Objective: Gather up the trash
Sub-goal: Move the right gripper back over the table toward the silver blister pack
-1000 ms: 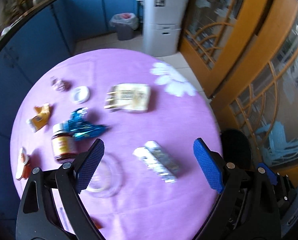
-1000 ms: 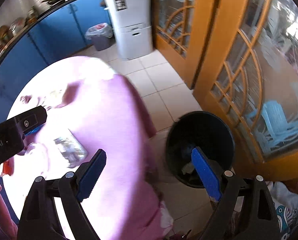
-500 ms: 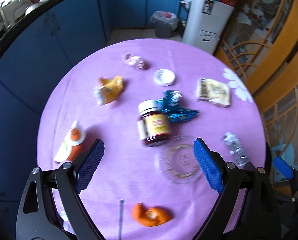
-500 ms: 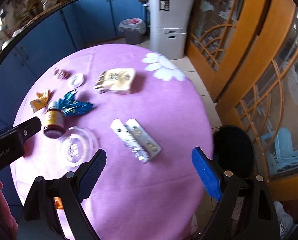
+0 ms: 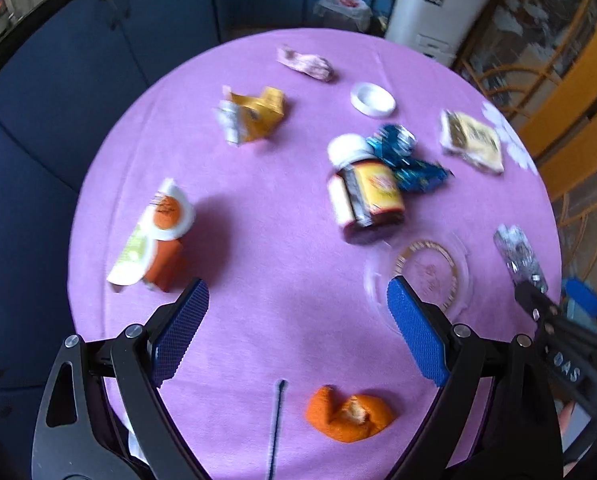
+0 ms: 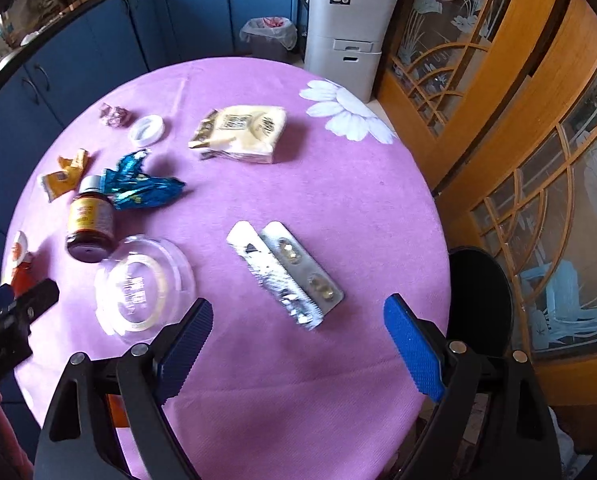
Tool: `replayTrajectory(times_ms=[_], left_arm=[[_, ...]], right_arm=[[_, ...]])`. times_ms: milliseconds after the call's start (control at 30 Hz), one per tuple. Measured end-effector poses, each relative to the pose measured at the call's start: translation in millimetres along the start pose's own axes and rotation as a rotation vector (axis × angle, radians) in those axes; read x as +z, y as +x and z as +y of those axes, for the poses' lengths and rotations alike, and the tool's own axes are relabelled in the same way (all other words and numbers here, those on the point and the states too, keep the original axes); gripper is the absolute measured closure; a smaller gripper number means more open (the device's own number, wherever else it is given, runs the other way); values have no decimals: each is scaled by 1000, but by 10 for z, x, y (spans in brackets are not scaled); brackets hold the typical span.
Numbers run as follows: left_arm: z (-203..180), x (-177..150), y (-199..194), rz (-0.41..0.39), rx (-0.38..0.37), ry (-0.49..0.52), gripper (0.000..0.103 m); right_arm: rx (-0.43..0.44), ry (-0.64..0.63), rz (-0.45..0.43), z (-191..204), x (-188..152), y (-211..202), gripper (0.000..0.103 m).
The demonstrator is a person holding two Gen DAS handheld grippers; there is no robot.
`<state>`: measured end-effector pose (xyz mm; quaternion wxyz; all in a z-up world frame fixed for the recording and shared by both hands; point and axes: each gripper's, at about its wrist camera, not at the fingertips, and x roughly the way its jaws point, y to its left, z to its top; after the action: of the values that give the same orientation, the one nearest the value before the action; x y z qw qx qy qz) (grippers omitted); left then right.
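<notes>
On the round purple table, the left gripper hangs wide apart and empty; orange peel lies at its 6 o'clock. The right gripper, also wide and empty, has blister packs at 12 o'clock and the black bin at 3 o'clock.

**A kitchen corner in daylight**

Blue cabinets are running along the back wall under a dark counter crowded with kitchenware. A white drawer unit is standing on the pale tiled floor, just beside a small bin lined with a plastic bag. Wooden doors with etched glass panes are letting daylight in on the right. A round surface is wearing a purple cloth printed with a white flower.
</notes>
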<state>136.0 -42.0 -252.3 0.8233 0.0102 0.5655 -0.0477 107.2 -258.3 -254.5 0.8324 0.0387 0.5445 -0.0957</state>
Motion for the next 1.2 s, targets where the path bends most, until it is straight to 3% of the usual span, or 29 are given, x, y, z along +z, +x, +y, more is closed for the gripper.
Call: replayTrajectory(times_ms=[133,300,567,700,1033,1200], left_arm=[[-277,-51,88,26,3,71,13],[-597,-46,224,51,21,123,13],[-781,58,365,67,55,102,7],[-914,111,395,67,69,102,7],[-1141,223,515,96,34,98,6],[-1121,303,483,87,-27,49,3]], right_arm=[[-25,-58,13,-70,13,90,18],[5,-128,39,-112,17,215,18],[50,-178,34,-285,58,385,19],[107,-188,13,-373,108,390,40],[138,-211,-14,-479,132,409,44],[137,-224,-19,-479,111,399,44]])
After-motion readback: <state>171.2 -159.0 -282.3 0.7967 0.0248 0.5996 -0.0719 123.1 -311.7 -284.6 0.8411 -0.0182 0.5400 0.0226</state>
